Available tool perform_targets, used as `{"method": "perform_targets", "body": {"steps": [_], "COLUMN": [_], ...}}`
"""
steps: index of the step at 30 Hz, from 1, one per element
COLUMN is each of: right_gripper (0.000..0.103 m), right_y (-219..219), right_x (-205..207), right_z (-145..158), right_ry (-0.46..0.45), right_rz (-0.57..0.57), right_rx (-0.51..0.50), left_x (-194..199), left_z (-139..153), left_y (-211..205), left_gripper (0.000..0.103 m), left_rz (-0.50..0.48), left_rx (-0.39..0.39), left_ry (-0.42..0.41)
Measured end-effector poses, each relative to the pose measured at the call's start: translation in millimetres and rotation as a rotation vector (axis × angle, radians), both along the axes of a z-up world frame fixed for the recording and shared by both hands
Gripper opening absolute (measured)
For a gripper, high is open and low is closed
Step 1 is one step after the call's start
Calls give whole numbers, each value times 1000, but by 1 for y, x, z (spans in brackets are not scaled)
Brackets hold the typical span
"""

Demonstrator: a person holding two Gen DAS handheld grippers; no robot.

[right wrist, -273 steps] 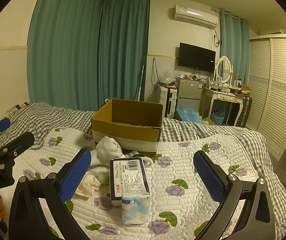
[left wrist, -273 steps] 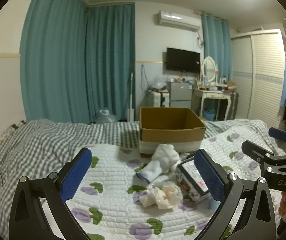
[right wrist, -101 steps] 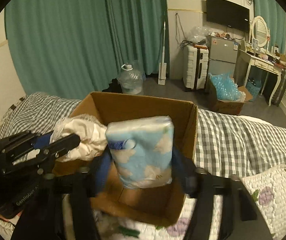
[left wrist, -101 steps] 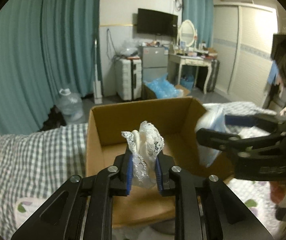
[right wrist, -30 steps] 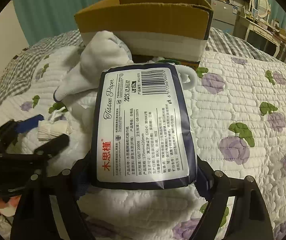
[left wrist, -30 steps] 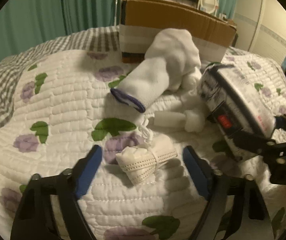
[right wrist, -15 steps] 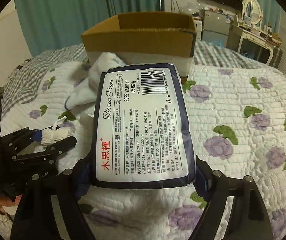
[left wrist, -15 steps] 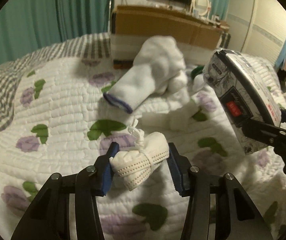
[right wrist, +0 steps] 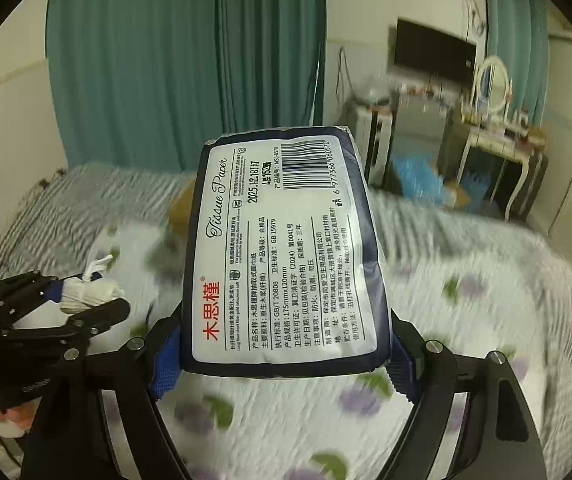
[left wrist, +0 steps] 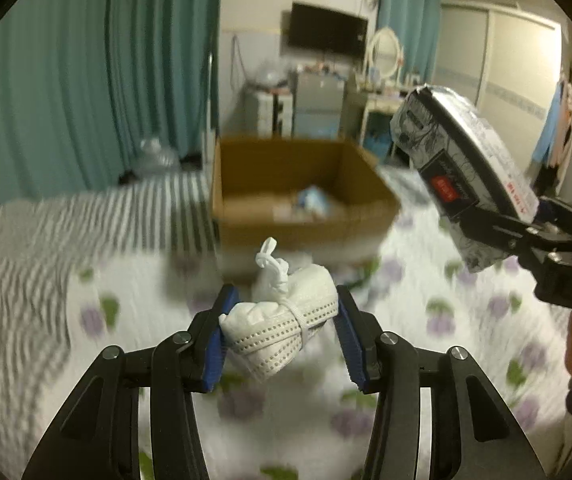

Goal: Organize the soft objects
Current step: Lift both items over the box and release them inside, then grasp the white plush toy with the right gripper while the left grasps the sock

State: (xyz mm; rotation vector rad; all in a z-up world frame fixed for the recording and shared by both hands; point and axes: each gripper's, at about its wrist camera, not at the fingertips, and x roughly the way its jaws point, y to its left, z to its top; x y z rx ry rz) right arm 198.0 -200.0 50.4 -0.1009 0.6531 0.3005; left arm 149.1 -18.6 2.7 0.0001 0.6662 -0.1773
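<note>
Two soft things are in the air at this moment, one in each tool. Our left gripper (left wrist: 282, 330) is clenched on the small white folded face mask tied with its own elastic (left wrist: 284, 322), and our right gripper (right wrist: 284, 350) grasps the flat pack of tissue paper in dark blue and white plastic wrap (right wrist: 284, 248) by its lower end. Both are lifted above the white quilted bedspread with purple flowers and green leaves (left wrist: 481, 320). The open brown cardboard box (left wrist: 301, 192) stands ahead on the bed, and something light blue lies inside it.

We judge that we are in the carrying step: the pick is finished, the drop is not yet done. The next move asks us to bring both tools forward over the box rim and to loosen the fingers only when each thing is above the opening, because the mask is light and the pack is wide.

Compared with half a second ago, both things are higher and nearer the box, and the white sock no longer shows in front of the mask. The background is blurred now.
</note>
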Motion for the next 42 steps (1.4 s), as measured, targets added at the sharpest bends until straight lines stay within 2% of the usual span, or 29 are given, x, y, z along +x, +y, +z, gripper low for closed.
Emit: {"method": "perform_targets", "body": {"steps": [3, 5, 8, 14, 18, 21, 23, 24, 26, 30, 37, 40, 42], "right_gripper": [82, 82, 82, 82, 82, 83, 85, 86, 97, 99, 100, 101, 101], "right_y": [3, 7, 13, 23, 30, 34, 33, 32, 27, 7, -14, -14, -15], "right_x": [30, 52, 90, 166, 204, 216, 220, 222, 224, 211, 152, 114, 92], "right_z": [25, 35, 39, 12, -16, -27, -29, -29, -27, -8, 62, 93, 108], "right_ry": [-40, -58, -57, 2, 49, 50, 43, 44, 34, -5, -99, -143, -168], "right_rz": [-1, -3, -3, 0, 5, 25, 26, 32, 15, -21, -33, -21, -22], "right_rx": [9, 7, 13, 47, 41, 57, 86, 105, 127, 147, 136, 98, 74], "left_x": [28, 56, 95, 164, 188, 191, 189, 186, 183, 169, 118, 85, 64], "left_z": [20, 29, 24, -12, -28, -31, -30, -28, -24, -10, 45, 71, 83], "left_y": [-2, -10, -13, -10, 0, -2, -4, -6, -7, -8, -5, -3, -2], "left_gripper": [47, 48, 48, 48, 50, 53, 65, 69, 83, 84, 84, 95, 95], "left_rz": [2, -6, -24, -10, -15, -26, -42, -47, -49, -29, -11, 4, 8], "left_rx": [47, 108, 123, 115, 100, 104, 102, 99, 107, 131, 112, 129, 126], "left_ry": [-57, -100, -106, -62, -37, -64, -76, -86, -115, -146, -194, -243, -267]}}
